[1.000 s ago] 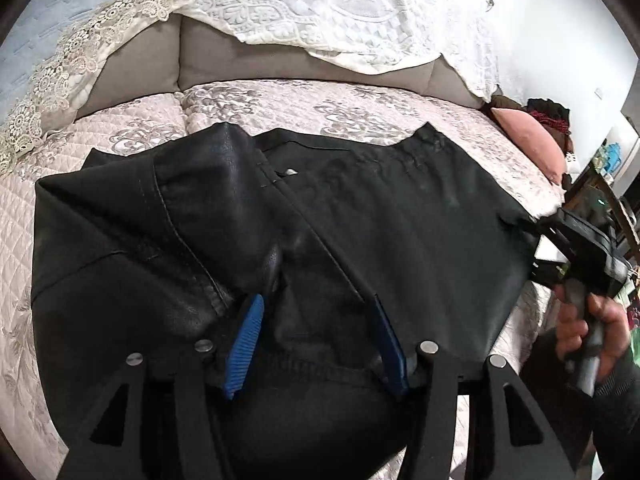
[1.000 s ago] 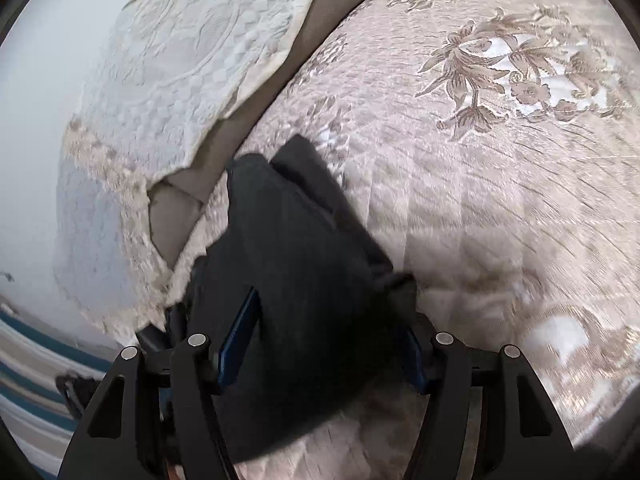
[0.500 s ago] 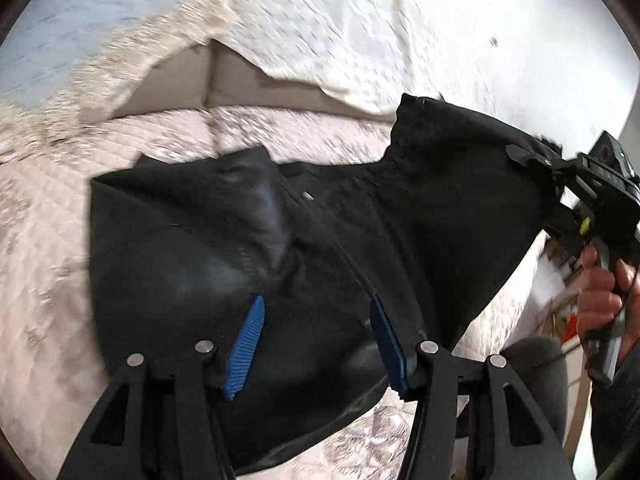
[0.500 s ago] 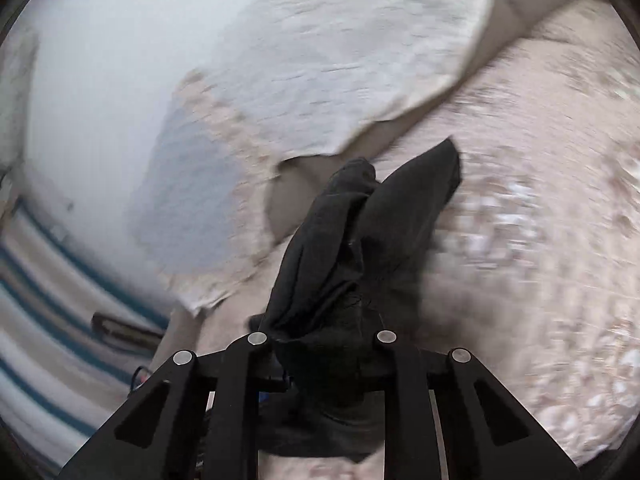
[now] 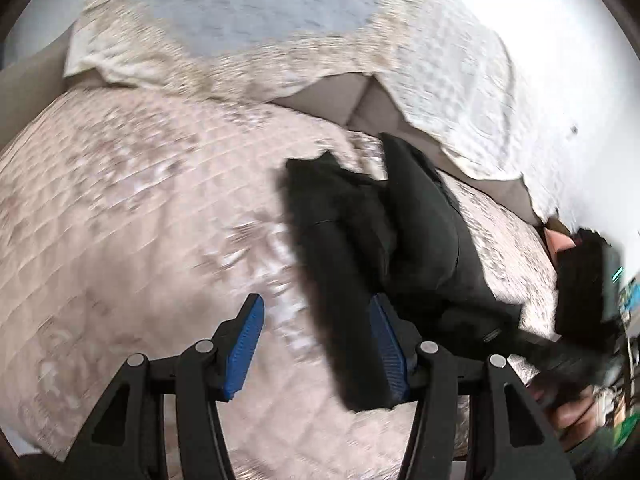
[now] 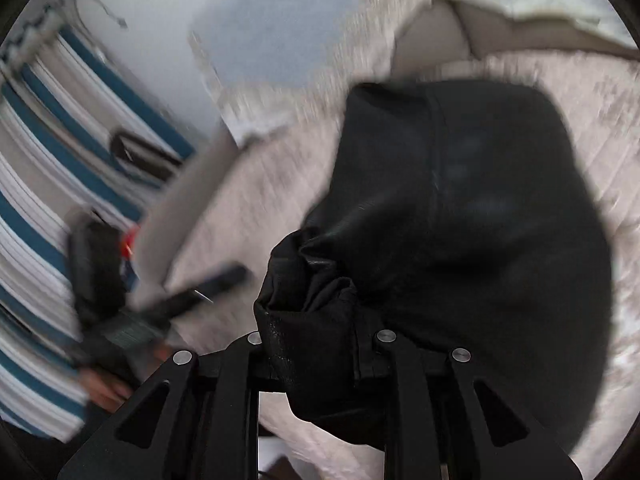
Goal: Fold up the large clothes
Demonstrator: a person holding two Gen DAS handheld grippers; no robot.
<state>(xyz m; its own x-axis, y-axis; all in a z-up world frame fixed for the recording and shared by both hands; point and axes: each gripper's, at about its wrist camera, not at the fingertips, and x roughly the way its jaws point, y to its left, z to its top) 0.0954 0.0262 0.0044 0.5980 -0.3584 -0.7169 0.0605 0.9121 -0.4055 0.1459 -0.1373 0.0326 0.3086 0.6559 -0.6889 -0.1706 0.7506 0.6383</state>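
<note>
A black jacket lies bunched in a narrow heap on the quilted bedspread. My left gripper is open. Its left blue pad is bare, and a hanging flap of the jacket rests against the right pad. In the right wrist view my right gripper is shut on a gathered edge of the jacket, and the cloth hides its pads. From the left wrist view the right gripper is a blur at the jacket's right end. The left gripper shows blurred at the left of the right wrist view.
A lace cover drapes the grey headboard behind the bed. A pink pillow sits at the far right edge. A hand grips the right tool. The person's blue-and-white striped top fills the left side.
The right gripper closed on the jacket's edge and carried it up and over towards the left. The spread jacket is now bunched. The left gripper swung left, so cloth no longer fills its jaws.
</note>
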